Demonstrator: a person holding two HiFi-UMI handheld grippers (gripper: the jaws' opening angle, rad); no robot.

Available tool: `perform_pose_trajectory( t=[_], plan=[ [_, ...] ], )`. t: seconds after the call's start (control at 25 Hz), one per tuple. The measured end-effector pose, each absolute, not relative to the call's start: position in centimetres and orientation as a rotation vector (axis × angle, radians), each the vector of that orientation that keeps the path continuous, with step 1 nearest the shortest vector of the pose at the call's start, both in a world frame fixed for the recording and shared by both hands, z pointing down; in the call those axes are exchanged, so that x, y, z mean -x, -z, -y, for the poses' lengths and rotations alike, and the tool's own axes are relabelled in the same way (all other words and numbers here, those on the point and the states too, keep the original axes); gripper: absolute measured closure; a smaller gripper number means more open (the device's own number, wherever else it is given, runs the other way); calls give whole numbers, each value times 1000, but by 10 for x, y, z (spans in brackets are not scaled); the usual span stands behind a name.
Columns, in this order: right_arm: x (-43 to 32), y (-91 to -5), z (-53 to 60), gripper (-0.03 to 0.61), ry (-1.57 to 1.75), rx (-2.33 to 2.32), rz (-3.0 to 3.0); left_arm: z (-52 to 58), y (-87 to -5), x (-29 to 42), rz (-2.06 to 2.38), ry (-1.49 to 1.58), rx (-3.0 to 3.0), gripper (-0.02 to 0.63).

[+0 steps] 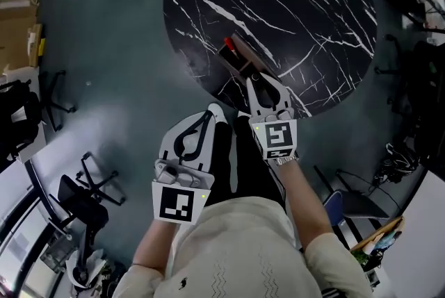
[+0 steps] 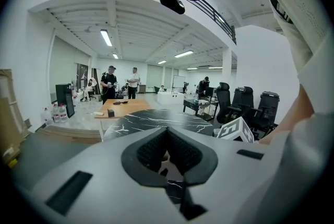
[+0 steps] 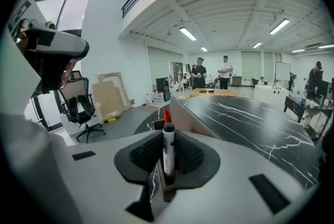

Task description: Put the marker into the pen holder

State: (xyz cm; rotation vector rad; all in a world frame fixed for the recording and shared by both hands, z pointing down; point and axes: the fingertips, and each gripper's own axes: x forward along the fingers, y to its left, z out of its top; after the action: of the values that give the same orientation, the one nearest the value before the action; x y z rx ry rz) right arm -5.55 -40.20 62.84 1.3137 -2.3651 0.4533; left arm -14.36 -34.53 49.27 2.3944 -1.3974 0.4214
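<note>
A tan pen holder [image 1: 241,60] stands near the near-left edge of the round black marble table [image 1: 299,5], with a red marker [image 1: 229,45] in it. My right gripper [image 1: 261,79] reaches over the table edge just short of the holder, shut on a white marker with a black cap [image 3: 168,151]. In the right gripper view that marker stands upright between the pads, and the pen holder [image 3: 191,121] with its red marker [image 3: 166,115] lies right behind it. My left gripper [image 1: 213,111] hangs low by my body, off the table, shut with nothing in it [image 2: 167,135].
Black office chairs [image 1: 85,194] stand on the grey floor at the left, beside flat cardboard [image 1: 17,31]. A blue chair [image 1: 345,204] and cluttered desks sit to the right. People stand far across the room [image 3: 199,72]. The right gripper's marker cube [image 2: 236,129] shows in the left gripper view.
</note>
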Motion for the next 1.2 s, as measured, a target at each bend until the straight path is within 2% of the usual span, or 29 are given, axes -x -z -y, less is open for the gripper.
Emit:
perform_pose_trajectory(
  t=[0.44, 0.6, 0.72, 1.0, 1.2],
  plan=[
    [54, -592, 402, 495, -401, -1308, 2425, 342, -484, 133, 1408, -416, -2406, 603],
    [41, -539, 403, 497, -387, -1396, 2512, 342, -470, 124, 1411, -378, -2437, 603],
    [36, -489, 397, 560, -390, -1418, 2601, 340, -453, 118, 1412, -340, -2464, 604],
    [25, -365, 381, 561, -277, -1471, 2763, 347, -394, 108, 1451, -217, -2565, 603],
    [34, -315, 358, 560, -230, -1444, 2781, 341, -359, 108, 1479, -104, -2590, 603]
  ],
)
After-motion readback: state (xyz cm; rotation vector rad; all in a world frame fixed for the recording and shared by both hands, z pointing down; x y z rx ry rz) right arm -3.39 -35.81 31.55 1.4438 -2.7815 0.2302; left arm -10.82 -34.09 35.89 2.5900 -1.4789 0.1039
